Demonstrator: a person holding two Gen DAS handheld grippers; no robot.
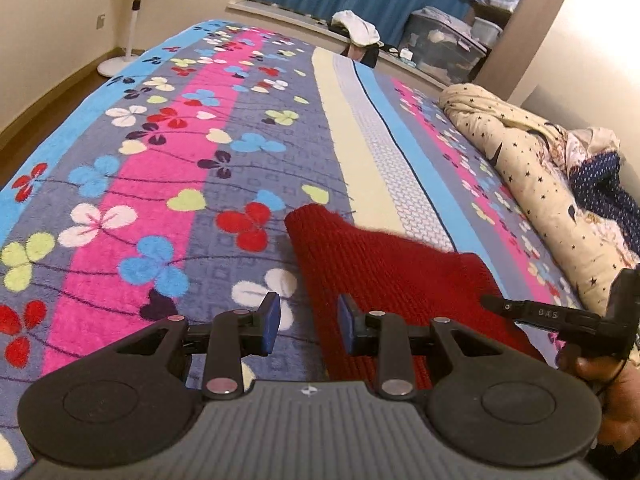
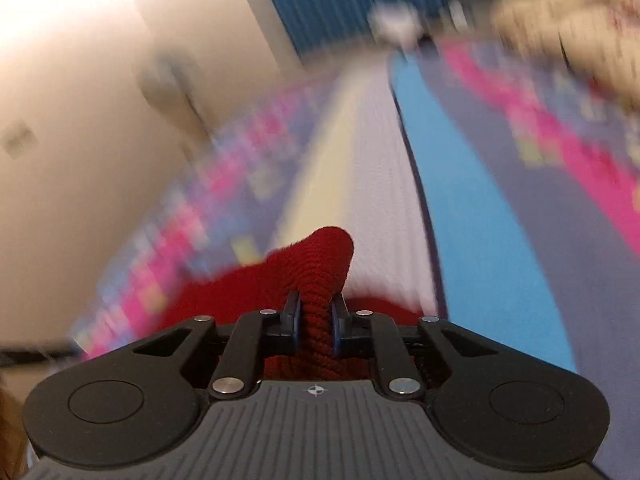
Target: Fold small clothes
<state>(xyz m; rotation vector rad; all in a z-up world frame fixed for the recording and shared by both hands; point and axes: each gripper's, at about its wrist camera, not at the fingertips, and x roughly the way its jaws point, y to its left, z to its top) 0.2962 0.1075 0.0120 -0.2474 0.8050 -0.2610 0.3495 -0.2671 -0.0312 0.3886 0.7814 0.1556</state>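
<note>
Item: 1 red knit garment, small, ribbed, lying on the flowered fleece blanket that covers the bed. Position: in the left wrist view its long axis runs from a near end under the gripper bodies away and leftward to a rounded far corner; its left edge passes between the 2 blue pads. Left gripper: fingers spread, nothing between them, hovering at that left edge, with 1 pad over red knit and the other over blanket. Right gripper: fingers pinched on a bunched fold of the same garment, which rises ahead of the tips as a rounded hump; background streaked with motion blur, so this corner is judged to be travelling. Governing relation: the free left edge lies directly at the left fingers, the right side is already held, so the left hand is nearer the unheld edge. Judgement: closing there would give 2 held points for a fold along the long axis. Also present: star-print quilt, well apart on the right.
</note>
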